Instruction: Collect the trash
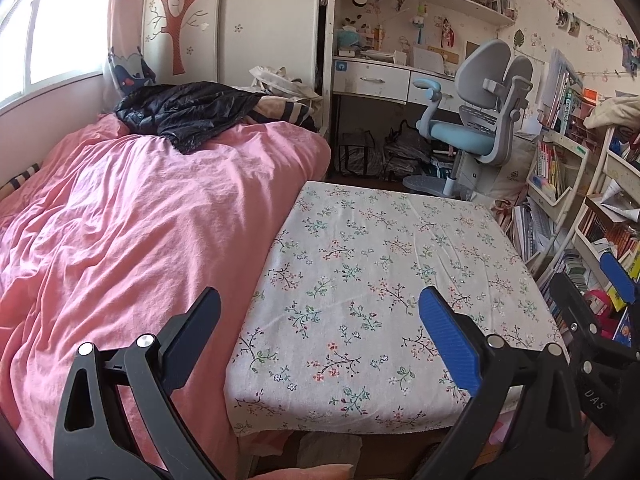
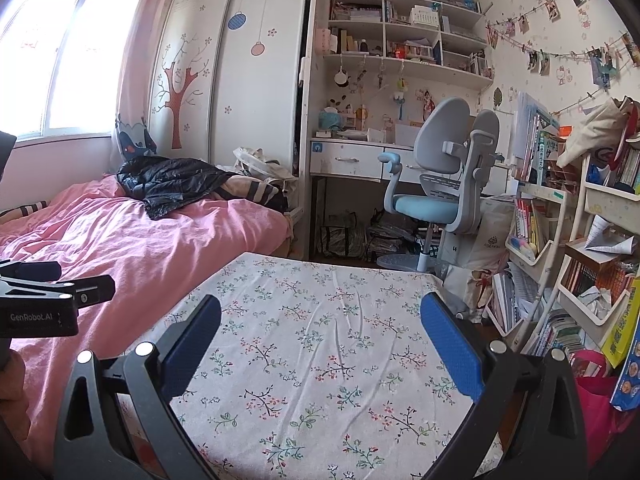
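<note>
Floral cloth [image 2: 320, 340] covers the table beside a pink bed [image 2: 140, 248].

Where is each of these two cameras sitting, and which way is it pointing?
Left wrist: rides the left tongs, looking over the floral table and pink bed; its open fingers show, right tongs at the edge.
Right wrist: rides the right tongs, above the same table toward the desk chair; left tongs at the edge.
Shared: table, bed, chair.
</note>
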Tool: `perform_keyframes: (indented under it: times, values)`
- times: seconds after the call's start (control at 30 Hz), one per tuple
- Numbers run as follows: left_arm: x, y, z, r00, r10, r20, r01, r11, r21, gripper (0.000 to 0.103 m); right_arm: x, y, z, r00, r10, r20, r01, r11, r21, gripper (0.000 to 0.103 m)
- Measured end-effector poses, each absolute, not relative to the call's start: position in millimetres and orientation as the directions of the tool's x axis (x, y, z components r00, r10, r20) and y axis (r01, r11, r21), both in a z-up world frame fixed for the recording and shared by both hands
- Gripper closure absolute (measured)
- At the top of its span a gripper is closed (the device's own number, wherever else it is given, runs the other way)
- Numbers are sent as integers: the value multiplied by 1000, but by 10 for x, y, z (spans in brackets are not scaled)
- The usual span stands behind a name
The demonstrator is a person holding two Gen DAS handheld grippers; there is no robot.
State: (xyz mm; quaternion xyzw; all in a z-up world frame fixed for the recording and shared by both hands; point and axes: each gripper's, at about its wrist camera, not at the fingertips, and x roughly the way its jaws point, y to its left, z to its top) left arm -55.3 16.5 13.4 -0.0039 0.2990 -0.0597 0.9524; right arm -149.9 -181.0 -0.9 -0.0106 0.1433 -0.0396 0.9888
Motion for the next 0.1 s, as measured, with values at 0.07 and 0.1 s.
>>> perform_keyframes:
  times: [0.07, 0.1]
  values:
    - [-556, 169, 133, 815, -112, -568, 108, 993, -41, 7, -1496, -1809, -8, 955, -81, -284, 75, 997, -34, 7]
    - [-557, 164, 134, 816, -110, -568, 106, 994, -40, 7, -1496, -1808, -8, 955, -82, -284, 75, 997, -34, 7]
